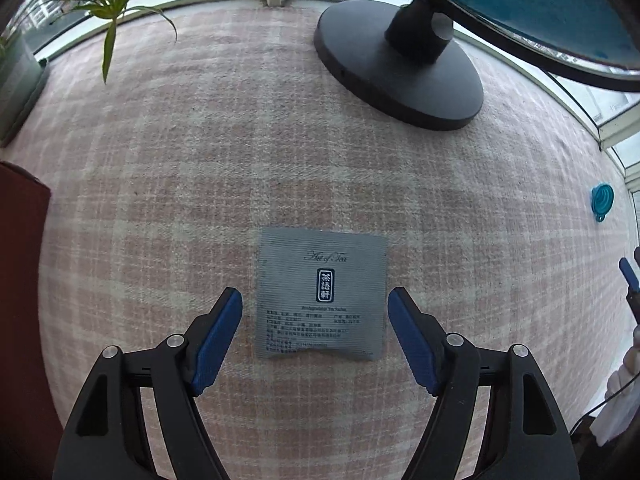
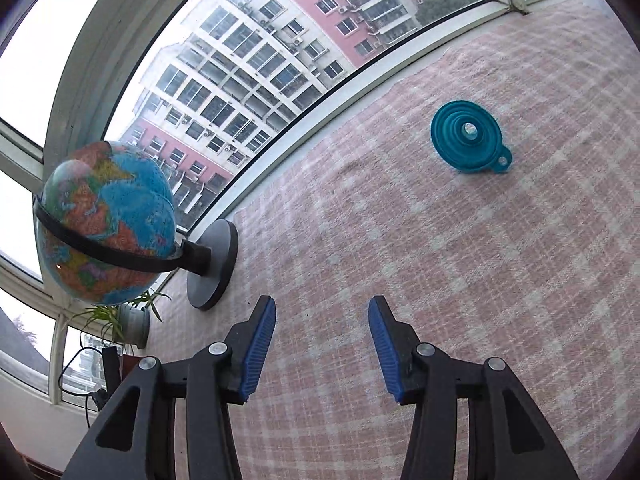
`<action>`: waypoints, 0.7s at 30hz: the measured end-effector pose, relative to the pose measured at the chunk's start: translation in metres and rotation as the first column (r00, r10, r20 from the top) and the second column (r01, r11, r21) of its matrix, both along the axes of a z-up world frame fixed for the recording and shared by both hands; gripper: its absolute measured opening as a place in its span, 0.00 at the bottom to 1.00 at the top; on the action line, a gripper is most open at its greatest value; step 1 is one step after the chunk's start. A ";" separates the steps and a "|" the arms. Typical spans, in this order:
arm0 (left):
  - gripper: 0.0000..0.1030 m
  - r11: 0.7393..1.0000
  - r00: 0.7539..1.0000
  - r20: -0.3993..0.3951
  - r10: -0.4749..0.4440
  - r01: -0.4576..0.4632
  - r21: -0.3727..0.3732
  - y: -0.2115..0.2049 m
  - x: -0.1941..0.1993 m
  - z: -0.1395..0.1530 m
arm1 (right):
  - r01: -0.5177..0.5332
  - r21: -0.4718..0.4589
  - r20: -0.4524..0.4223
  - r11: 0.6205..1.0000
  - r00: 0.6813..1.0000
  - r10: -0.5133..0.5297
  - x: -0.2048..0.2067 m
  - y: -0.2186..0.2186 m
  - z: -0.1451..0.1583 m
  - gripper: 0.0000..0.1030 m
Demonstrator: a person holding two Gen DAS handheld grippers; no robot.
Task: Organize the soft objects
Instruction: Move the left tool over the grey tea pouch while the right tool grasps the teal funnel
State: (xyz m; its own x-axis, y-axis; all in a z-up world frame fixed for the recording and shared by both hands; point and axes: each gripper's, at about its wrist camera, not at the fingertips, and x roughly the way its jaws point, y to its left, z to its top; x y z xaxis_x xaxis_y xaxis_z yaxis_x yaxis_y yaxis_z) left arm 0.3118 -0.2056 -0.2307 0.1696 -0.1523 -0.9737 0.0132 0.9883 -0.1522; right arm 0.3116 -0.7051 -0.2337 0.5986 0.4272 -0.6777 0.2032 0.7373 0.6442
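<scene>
The left gripper [image 1: 315, 300] is pointing steeply down at the tabletop [image 1: 200, 168], which is lying under a pink-and-white checked cloth. Its jaws are standing wide with nothing pressed between them. A flat grey tea sachet [image 1: 322, 294] is lying on the cloth between the two blue pads [image 1: 216, 340], its side edges just inside the fingertips and apart from both; its near edge is looking slightly crumpled. Around the sachet the cloth is lying bare on every side. Farther back, the black round base of the globe [image 1: 396, 68] is sitting near the window edge, well apart from the sachet. A potted plant [image 1: 104, 4] is leaning in at the far left corner, and a dark red object [image 1: 20, 260] is standing at the left edge.

The right gripper [image 2: 322, 320] is hanging above the cloth with its jaws partly open and holding nothing. Ahead and to its right a teal collapsible funnel [image 2: 466, 136] is resting on the cloth, well apart from the fingertips, with open cloth all around it. The globe [image 2: 104, 220] is standing to the left beside the window frame [image 2: 280, 152], where the cloth edge is running along the sill.
</scene>
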 end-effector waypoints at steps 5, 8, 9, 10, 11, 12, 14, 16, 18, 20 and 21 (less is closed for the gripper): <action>0.73 0.999 0.998 -0.053 0.030 -0.032 -0.034 0.009 0.006 -0.008 | 0.020 0.010 0.004 1.000 1.000 -0.020 0.001 -0.007 0.000 0.45; 0.77 0.997 0.997 -0.071 0.037 -0.041 -0.063 0.009 0.005 -0.011 | 0.038 0.006 0.001 0.999 0.999 -0.038 0.004 -0.013 0.000 0.46; 0.77 0.997 0.997 -0.076 0.035 -0.040 -0.069 0.007 0.005 -0.012 | 0.043 0.000 0.000 0.999 0.999 -0.043 0.004 -0.016 0.001 0.48; 0.78 0.997 0.996 -0.079 0.032 -0.037 -0.065 0.004 0.007 -0.013 | 0.047 -0.006 0.000 0.999 0.999 -0.047 0.005 -0.019 0.002 0.49; 0.78 0.998 0.997 -0.076 0.026 -0.030 -0.050 0.001 0.008 -0.014 | 0.049 -0.015 0.000 0.999 0.999 -0.049 0.006 -0.020 0.002 0.53; 0.78 0.999 0.997 -0.074 0.015 -0.019 -0.041 -0.003 0.010 -0.015 | 0.050 -0.031 -0.002 0.998 0.999 -0.050 0.008 -0.022 0.003 0.55; 0.79 1.000 0.997 -0.072 -0.012 0.011 -0.016 -0.013 0.013 -0.017 | 0.057 -0.079 -0.008 0.995 0.998 -0.058 0.013 -0.027 0.005 0.58; 0.80 0.999 0.997 -0.068 -0.042 0.043 0.016 -0.026 0.015 -0.019 | 0.058 -0.118 -0.014 0.991 0.998 -0.060 0.021 -0.034 0.005 0.63; 0.80 0.995 0.995 -0.062 -0.074 0.078 0.063 -0.039 0.016 -0.021 | 0.053 -0.159 -0.029 0.986 0.998 -0.059 0.032 -0.041 0.002 0.64; 0.84 0.989 0.993 -0.058 -0.098 0.104 0.109 -0.050 0.018 -0.025 | 0.060 -0.207 -0.047 0.977 0.996 -0.071 0.043 -0.050 -0.002 0.64; 0.84 0.985 0.992 -0.057 -0.111 0.118 0.126 -0.058 0.018 -0.026 | 0.062 -0.228 -0.053 0.972 0.996 -0.075 0.048 -0.054 -0.003 0.64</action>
State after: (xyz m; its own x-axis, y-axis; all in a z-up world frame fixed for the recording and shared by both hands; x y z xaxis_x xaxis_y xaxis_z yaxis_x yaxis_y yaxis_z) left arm 0.3299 -0.2638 -0.2570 0.1095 -0.0402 -0.9932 0.1230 0.9921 -0.0266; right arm 0.3599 -0.7592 -0.2365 0.5757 0.2180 -0.7880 0.2919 0.8455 0.4472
